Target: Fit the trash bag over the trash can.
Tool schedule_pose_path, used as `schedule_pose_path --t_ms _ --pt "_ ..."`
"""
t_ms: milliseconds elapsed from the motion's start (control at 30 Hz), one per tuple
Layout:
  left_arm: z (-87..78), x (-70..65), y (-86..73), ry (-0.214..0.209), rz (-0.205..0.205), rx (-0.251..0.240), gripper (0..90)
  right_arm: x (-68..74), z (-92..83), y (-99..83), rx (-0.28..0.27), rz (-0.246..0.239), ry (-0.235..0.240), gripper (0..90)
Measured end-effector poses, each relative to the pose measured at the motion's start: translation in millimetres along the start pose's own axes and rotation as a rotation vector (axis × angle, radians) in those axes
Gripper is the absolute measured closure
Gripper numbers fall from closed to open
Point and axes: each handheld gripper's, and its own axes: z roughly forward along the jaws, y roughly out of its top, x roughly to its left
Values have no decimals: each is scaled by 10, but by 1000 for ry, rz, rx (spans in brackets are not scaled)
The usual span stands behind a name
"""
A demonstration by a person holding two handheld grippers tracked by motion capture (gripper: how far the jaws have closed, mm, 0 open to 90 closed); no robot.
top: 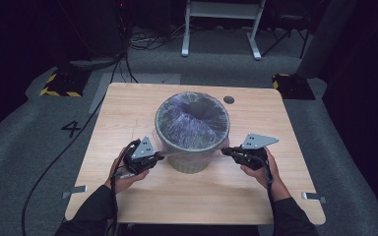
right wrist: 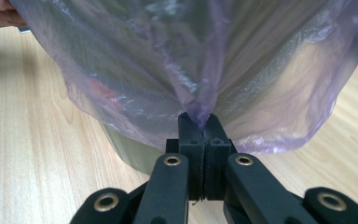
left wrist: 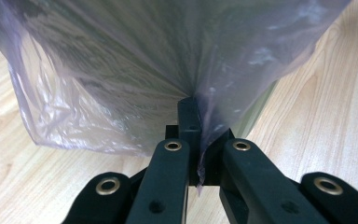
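A pale green bin (top: pixel 193 165) stands in the middle of the wooden table (top: pixel 128 103). A thin purple see-through bag (top: pixel 192 118) lines it and hangs over its rim. My left gripper (top: pixel 160 156) is at the bin's left side, shut on a pinch of the bag's overhang (left wrist: pixel 121 70); in the left gripper view the film is drawn tight into the closed jaws (left wrist: pixel 196 109). My right gripper (top: pixel 225 151) is at the bin's right side, likewise shut (right wrist: pixel 204 123) on the bag's hanging edge (right wrist: pixel 191 56). The bin's wall (right wrist: pixel 130 154) shows below the film.
A round cable hole (top: pixel 229 100) lies in the table top behind the bin. Metal brackets (top: pixel 74 191) (top: pixel 314 197) stick out at the front corners. On the floor beyond stand a white frame (top: pixel 221 24) and loose cables.
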Motion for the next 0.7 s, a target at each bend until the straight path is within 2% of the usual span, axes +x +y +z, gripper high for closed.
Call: schedule_pose_path --t_ms 533,700 --pt "175 66 -144 -14 -28 51 896 -133 190 -184 58 70 8 874" --pt "236 59 -181 -9 -14 84 896 -156 258 -241 81 81 7 873"
